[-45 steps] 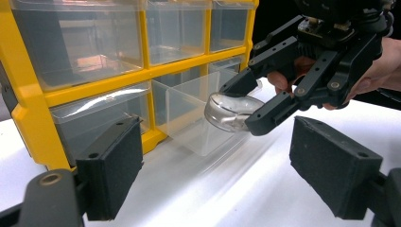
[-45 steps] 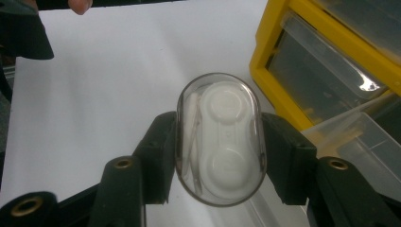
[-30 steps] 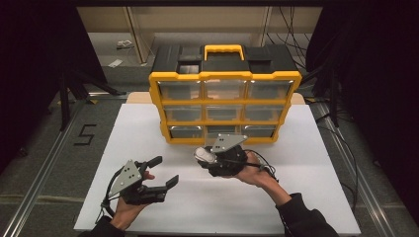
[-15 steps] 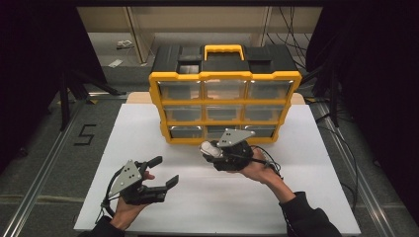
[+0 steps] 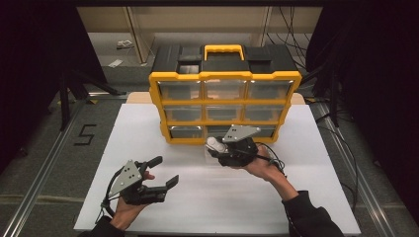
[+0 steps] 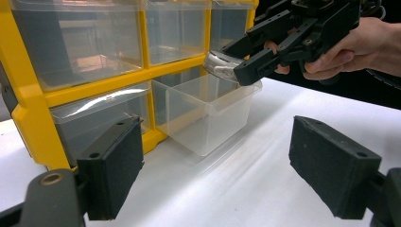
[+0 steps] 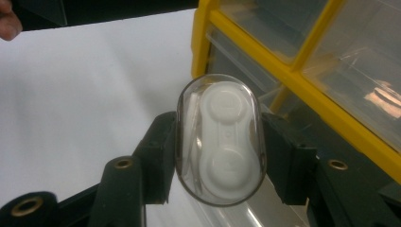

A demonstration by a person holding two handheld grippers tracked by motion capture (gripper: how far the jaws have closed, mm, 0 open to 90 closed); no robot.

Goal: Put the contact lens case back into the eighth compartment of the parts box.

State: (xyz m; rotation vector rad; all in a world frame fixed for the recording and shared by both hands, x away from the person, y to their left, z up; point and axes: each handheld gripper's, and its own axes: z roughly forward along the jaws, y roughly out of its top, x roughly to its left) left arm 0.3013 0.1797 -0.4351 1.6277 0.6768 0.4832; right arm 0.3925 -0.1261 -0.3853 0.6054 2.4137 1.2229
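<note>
The right gripper [image 5: 216, 147] is clamped on a clear oval case [image 7: 220, 139] directly above the pulled-out drawer [image 6: 206, 111] at 6 o'clock of the yellow cabinet [image 5: 225, 79]; probable step: stowing; next, lower and release; left gripper [image 5: 160, 172] idle at 7 o'clock, jaws apart

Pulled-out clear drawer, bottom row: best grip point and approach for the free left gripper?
Probably the drawer's front wall, at the top lip. It juts out of the yellow organizer toward the person, open at the top, so one jaw can drop inside and one outside, coming from above and in front. The left gripper is open; the right gripper holds a contact lens case over the drawer, so keep toward the left corner.
</note>
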